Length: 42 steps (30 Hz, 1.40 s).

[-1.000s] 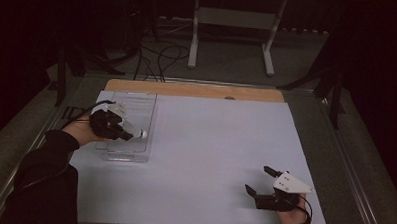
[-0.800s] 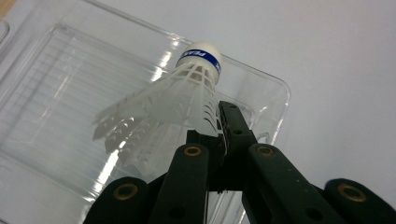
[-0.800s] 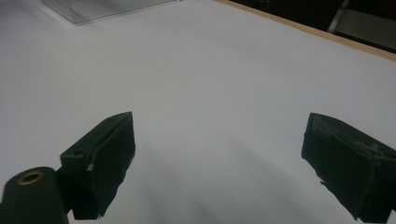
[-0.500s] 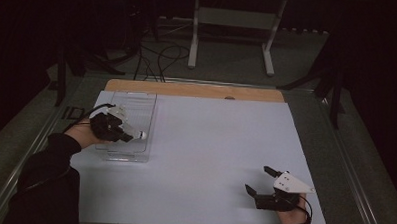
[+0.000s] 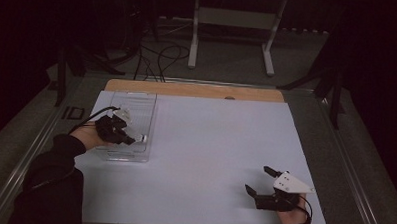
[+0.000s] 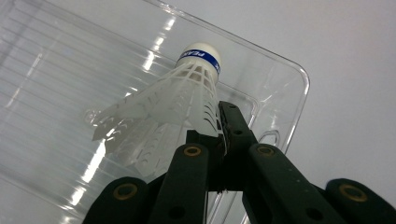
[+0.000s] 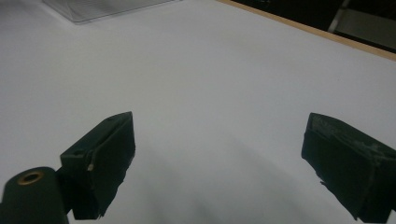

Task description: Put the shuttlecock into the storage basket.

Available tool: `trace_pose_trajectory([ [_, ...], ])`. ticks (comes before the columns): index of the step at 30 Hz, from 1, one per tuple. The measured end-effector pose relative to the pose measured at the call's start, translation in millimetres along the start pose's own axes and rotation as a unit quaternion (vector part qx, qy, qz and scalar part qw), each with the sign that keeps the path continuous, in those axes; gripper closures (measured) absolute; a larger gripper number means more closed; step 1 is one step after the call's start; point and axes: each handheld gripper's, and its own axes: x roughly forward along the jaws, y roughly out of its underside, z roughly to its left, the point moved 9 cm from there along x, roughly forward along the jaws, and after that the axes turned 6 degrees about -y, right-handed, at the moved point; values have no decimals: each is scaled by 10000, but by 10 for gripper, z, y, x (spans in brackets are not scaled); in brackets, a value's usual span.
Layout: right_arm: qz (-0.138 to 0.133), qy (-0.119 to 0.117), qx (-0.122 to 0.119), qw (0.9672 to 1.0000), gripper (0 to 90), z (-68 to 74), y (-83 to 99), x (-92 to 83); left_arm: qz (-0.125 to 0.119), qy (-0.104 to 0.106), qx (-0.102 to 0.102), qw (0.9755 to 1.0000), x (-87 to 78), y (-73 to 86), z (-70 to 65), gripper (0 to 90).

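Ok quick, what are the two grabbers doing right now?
Left gripper: shut on the shuttlecock, over the clear tray.
Right gripper: open, holding nothing, over the white table.

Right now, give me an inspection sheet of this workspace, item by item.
Surface: white sheet over the table, with a wooden strip showing along the far edge.
Job's things: white plastic shuttlecock with a blue band at its cork, held over the clear plastic tray near the left edge.
Clutter: nothing seen.
Grippers: left claw shut on the shuttlecock's skirt; right claw open, holding nothing, low over the near right corner.
Cables: a black one trails from the left claw; more lie on the floor beyond the table.
Surroundings: dark room, a white stand behind the table.
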Motion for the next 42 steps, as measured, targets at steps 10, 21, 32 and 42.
trace_pose_trajectory([
  [10,12,6,2,10000,97,-3,4,-1,152,1,-183,9997,94,9,25,897],
  [21,3,6,8,10000,97,-3,1,-5,35,-404,-754,9963,55,-54,152,490],
  [32,7,5,5,10000,97,-1,0,-2,-76,-637,-1004,9929,-81,-160,144,118],
  [42,14,9,5,10000,97,1,-1,-3,-76,-544,-771,9955,-108,-223,32,2],
])
